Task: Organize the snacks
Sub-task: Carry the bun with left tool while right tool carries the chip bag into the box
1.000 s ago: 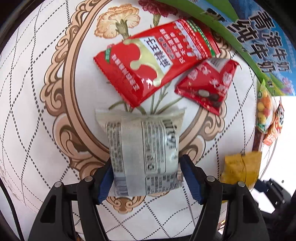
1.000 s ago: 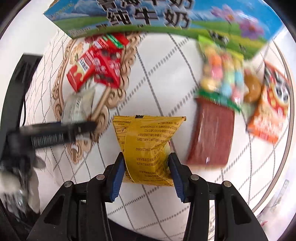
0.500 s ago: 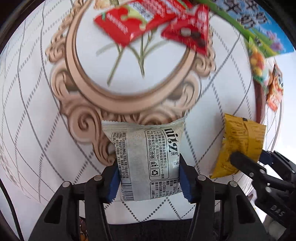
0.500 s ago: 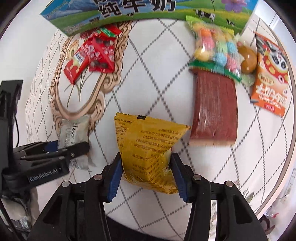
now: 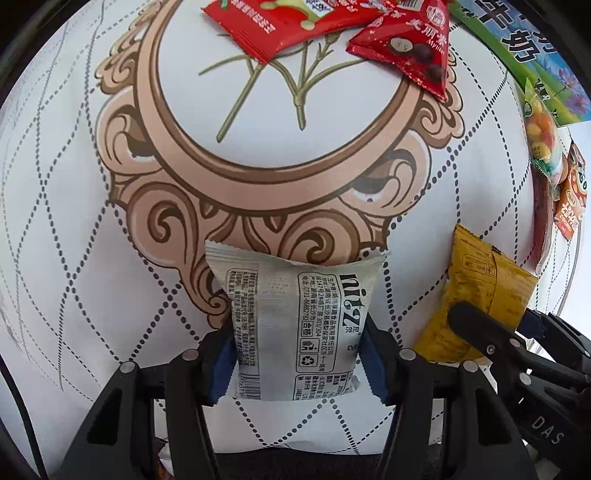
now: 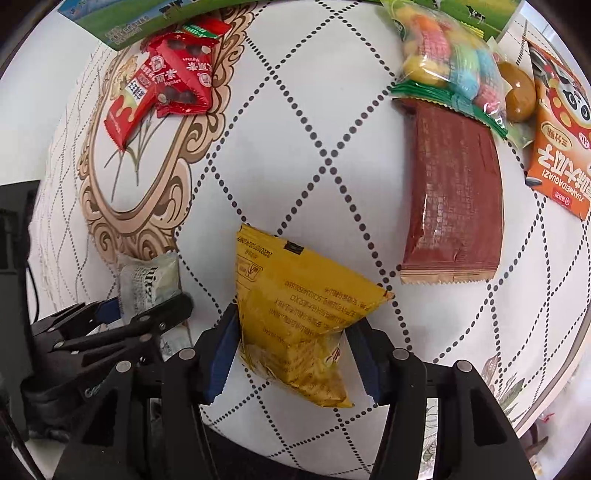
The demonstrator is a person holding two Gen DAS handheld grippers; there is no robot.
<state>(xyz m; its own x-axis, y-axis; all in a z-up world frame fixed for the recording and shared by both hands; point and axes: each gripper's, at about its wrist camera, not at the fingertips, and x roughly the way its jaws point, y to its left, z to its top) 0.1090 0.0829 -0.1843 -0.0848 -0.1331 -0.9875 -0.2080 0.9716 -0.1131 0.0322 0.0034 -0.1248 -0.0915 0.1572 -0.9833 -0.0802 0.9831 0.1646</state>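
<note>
My left gripper (image 5: 295,354) is shut on a grey-white snack packet (image 5: 295,325), held above the near edge of the round table. My right gripper (image 6: 291,347) is shut on a yellow snack bag (image 6: 299,306), also near the table's near edge. Each gripper shows in the other's view: the right one with the yellow bag (image 5: 480,295) at the right, the left one with the grey packet (image 6: 147,284) at the left. Two red packets (image 5: 321,22) lie at the far side of the oval print.
A green-blue milk carton (image 6: 147,22) lies along the far edge. A dark red wafer pack (image 6: 454,206), a bag of coloured candies (image 6: 450,70), a brown egg-shaped snack (image 6: 521,92) and an orange panda packet (image 6: 561,147) lie at the right. The tablecloth (image 6: 314,122) has a dotted diamond pattern.
Both grippers have pulled back toward the near edge of the table, each carrying its packet. The red packets and the carton now sit farther away in both views.
</note>
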